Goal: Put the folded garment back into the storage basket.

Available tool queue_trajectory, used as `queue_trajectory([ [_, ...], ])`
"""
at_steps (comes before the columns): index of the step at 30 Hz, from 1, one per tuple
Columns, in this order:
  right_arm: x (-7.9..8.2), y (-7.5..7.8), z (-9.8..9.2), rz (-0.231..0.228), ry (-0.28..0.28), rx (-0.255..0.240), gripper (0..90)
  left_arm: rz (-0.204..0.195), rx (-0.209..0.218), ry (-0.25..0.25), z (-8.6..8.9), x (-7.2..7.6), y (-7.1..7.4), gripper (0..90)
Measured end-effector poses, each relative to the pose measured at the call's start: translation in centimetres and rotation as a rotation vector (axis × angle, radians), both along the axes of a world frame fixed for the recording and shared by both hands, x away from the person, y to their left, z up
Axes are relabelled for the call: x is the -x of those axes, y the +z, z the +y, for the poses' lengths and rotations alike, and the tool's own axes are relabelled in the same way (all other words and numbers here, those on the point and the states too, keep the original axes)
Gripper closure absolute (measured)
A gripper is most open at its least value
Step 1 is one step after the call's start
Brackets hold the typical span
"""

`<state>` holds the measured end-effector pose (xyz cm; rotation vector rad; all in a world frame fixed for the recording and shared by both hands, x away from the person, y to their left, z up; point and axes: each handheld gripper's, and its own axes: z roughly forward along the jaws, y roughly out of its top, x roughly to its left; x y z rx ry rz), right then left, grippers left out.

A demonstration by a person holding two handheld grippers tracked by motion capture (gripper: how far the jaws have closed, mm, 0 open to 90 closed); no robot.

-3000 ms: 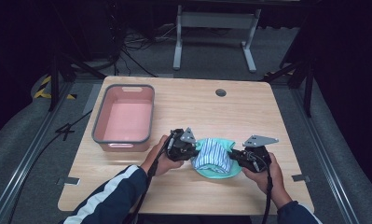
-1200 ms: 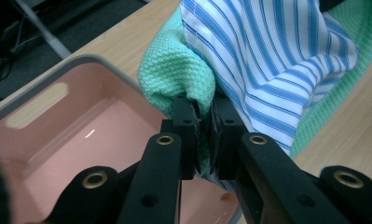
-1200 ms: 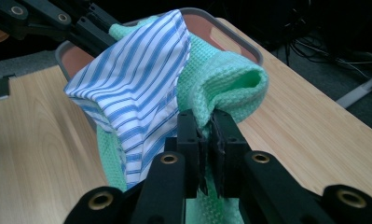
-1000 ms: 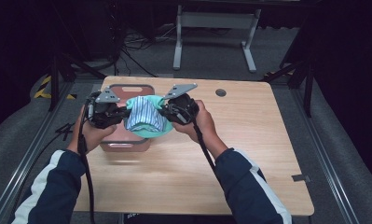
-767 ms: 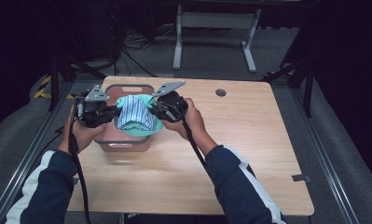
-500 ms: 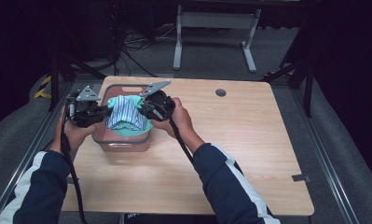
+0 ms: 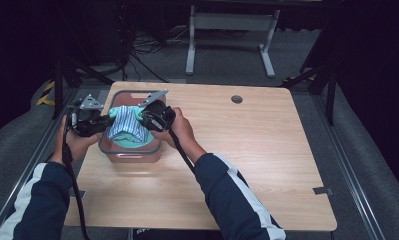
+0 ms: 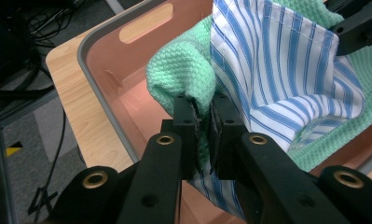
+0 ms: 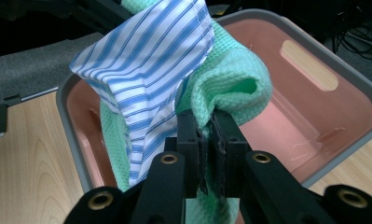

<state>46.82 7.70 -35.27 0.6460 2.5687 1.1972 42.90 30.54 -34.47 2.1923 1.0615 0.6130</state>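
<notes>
The left gripper [image 8: 203,116] and right gripper [image 9: 207,128] each pinch one end of a folded bundle, a mint-green waffle-knit cloth [image 7: 132,139] wrapped with a blue-and-white striped fabric [image 7: 124,122]. Gripped at both ends, the fold stays together. The bundle hangs over the pink plastic bin with a grey rim [image 7: 118,96] near the desk's [image 7: 267,150] far left corner, apparently for lowering inside.
</notes>
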Motion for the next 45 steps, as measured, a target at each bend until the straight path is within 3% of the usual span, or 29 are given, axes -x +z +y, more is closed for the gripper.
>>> queue_trajectory([
  [11, -0.6, -2.0, 0.3, 0.042, -0.007, 0.01, 82.4, 0.026, -0.028, 0.015, -0.5, -0.5, -1.7, 82.7],
  [23, -0.7, -3.1, 0.2, 0.055, -0.023, 0.038, 76.4, 0.037, -0.064, 0.04, -0.9, -1.0, -2.9, 78.9],
  [28, -0.7, -3.6, -0.1, 0.07, -0.038, 0.061, 73.6, 0.027, -0.05, 0.058, -0.7, -0.8, -2.9, 72.0],
  [33, -0.3, -3.2, -0.4, 0.059, -0.035, 0.052, 70.9, 0.012, -0.029, 0.068, -0.5, -0.5, -2.6, 63.9],
  [45, 0.0, -2.6, -1.9, 0.037, -0.039, 0.046, 67.4, -0.027, -0.024, 0.041, -1.4, 0.6, -1.6, 61.2],
])
